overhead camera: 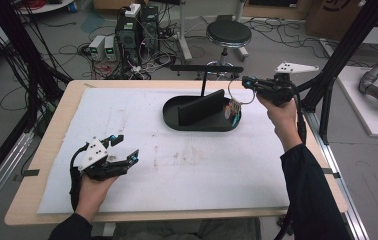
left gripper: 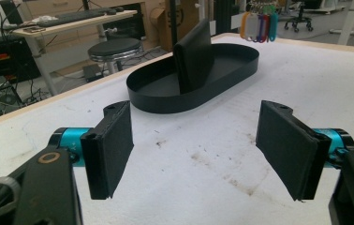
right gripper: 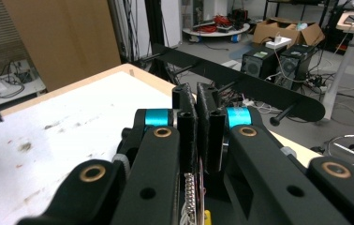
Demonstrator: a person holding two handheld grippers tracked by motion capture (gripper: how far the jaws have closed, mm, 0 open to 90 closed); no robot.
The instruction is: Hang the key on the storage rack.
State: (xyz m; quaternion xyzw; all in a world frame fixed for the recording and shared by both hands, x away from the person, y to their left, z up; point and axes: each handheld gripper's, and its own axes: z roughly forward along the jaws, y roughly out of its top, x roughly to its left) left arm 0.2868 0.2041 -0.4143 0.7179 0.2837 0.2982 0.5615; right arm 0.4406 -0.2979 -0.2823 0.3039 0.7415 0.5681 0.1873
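coloured key tags (overhead camera: 234,111) on a wire ring (overhead camera: 240,92) hang from the closed right hand-held gripper (overhead camera: 247,81), just above the black tray's (overhead camera: 173,117) right end; hanging on the rack bar (overhead camera: 206,68) judged pending. left hand-held gripper (overhead camera: 125,146) rests wide open on worktop (overhead camera: 187,170).

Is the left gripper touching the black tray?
Apart. The left gripper view shows its open jaws with bare white table between them and the black tray farther off; in the high view the left gripper sits well short of it.
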